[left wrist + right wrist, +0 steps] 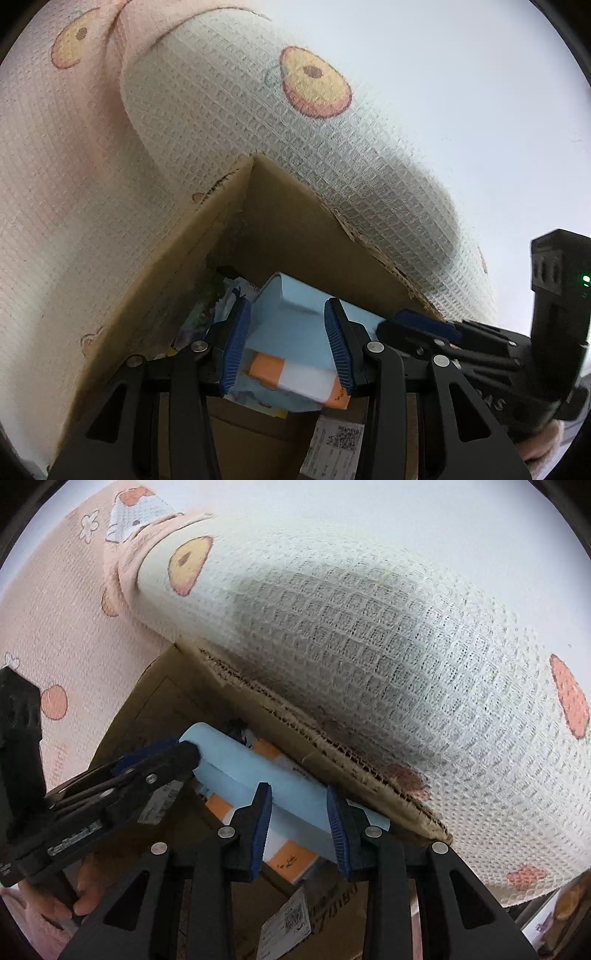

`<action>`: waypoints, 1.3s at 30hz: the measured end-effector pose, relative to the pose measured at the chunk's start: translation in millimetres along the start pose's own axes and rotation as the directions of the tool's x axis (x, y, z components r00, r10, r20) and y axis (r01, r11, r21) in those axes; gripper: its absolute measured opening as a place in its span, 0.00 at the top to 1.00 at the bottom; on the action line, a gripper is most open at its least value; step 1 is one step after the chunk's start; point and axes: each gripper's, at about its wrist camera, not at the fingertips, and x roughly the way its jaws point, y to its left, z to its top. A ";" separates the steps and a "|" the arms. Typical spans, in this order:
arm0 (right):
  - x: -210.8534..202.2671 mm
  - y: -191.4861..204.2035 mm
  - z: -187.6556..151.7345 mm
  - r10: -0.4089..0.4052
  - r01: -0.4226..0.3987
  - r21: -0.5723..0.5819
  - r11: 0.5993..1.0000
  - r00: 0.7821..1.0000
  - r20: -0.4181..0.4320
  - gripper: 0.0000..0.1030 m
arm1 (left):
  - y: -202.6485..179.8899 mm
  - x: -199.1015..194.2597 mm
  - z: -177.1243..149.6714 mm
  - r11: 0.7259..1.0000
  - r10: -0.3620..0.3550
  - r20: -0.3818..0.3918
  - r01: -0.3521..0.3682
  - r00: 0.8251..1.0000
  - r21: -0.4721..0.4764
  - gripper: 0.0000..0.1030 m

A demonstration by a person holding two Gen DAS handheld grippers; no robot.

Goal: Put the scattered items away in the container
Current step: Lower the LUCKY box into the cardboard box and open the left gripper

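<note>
A long light blue box (291, 325) hangs over the open cardboard box (221, 210). My left gripper (287, 314) is shut on it, with a blue pad against each side. From the right wrist view, that left gripper (181, 751) holds the light blue box (236, 771) at its far end. My right gripper (297, 790) hovers over the near end with its jaws partly apart. The blue box runs across behind both fingers, and the pads do not press it. An orange and white packet (280, 373) lies inside the cardboard box (332, 746), below the blue one.
A pink and cream waffle cloth (258, 122) with fruit prints lies under and around the cardboard box. A flap with a white label (288, 919) is at the near side. More packets (207, 314) sit in the far corner. A hand (85, 897) holds the left tool.
</note>
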 end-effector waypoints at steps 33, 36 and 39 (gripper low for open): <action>4.9 21.2 16.2 -0.183 0.179 -0.214 0.960 0.983 0.001 0.86 | 25.9 82.6 -60.3 0.973 0.052 -0.292 -0.114 0.955 -0.203 0.98; 11.4 30.8 13.9 -0.228 0.213 -0.258 0.942 0.973 -0.030 0.86 | 29.9 87.5 -61.7 0.968 0.044 -0.303 -0.115 0.952 -0.223 0.98; -1.0 32.4 12.7 -0.088 0.064 -0.228 0.972 0.992 -0.096 0.86 | 31.7 91.4 -62.4 0.965 0.028 -0.308 -0.106 0.951 -0.238 0.98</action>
